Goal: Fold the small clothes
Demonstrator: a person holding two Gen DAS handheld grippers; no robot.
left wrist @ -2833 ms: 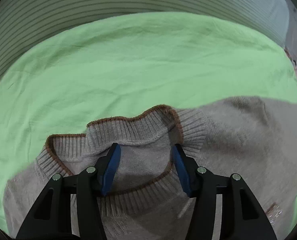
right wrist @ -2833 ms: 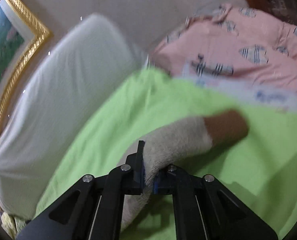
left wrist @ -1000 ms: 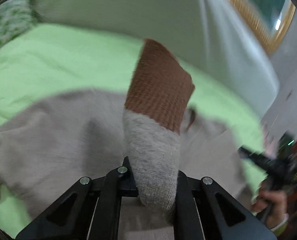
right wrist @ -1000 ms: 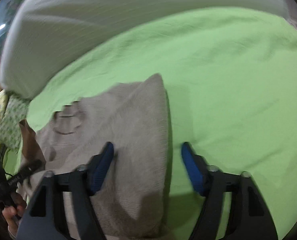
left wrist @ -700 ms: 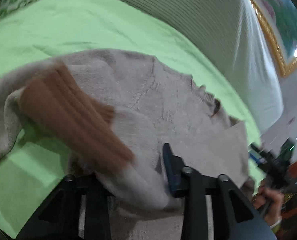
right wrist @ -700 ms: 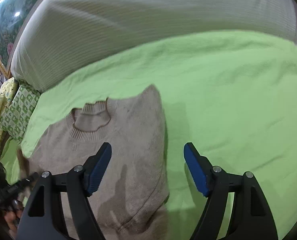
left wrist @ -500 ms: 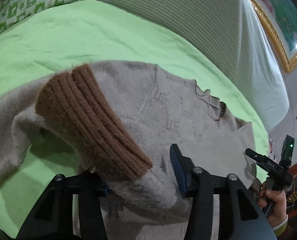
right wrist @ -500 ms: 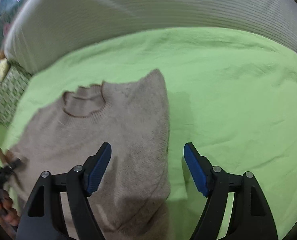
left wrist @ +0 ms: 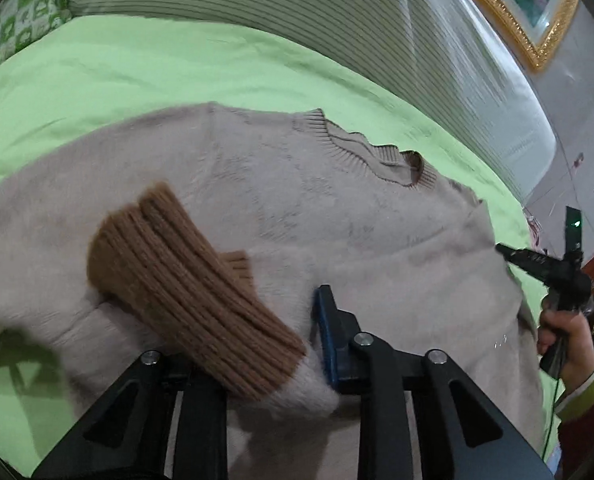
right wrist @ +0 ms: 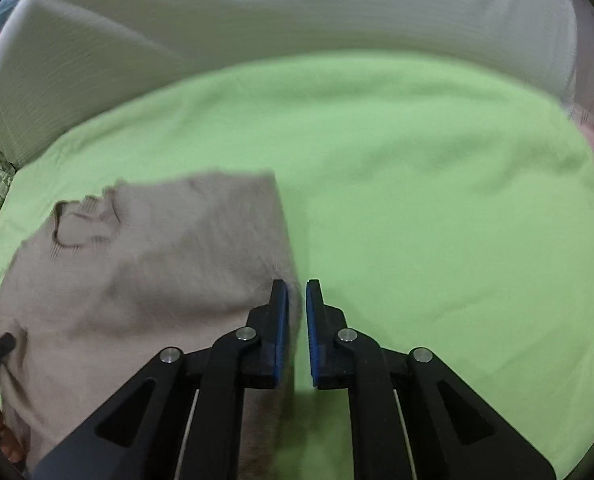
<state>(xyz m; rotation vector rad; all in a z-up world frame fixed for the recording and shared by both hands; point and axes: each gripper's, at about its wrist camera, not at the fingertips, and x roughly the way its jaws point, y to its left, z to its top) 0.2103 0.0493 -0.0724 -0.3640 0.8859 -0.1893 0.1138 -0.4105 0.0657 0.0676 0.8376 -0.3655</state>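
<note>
Left wrist view: the left claw (left wrist: 257,344), closing, straddles the brown-cuffed sleeve (left wrist: 185,280) laid across the beige sweater (left wrist: 357,232) on the green bed (left wrist: 137,68). If the sleeve snags, it could drag off.

Right wrist view: the right claw (right wrist: 295,320) narrows, empty, at the sweater's folded edge (right wrist: 285,240), which it could nudge askew.

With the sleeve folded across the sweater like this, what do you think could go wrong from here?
1. The left gripper is closing with the sleeve between its jaws; if it pulls away while catching the knit, the brown cuff could drag off the sweater and undo the fold.
2. The right gripper is closing at the sweater's side edge; it may pinch only a thin bit of fabric, or the green sheet too.
</note>
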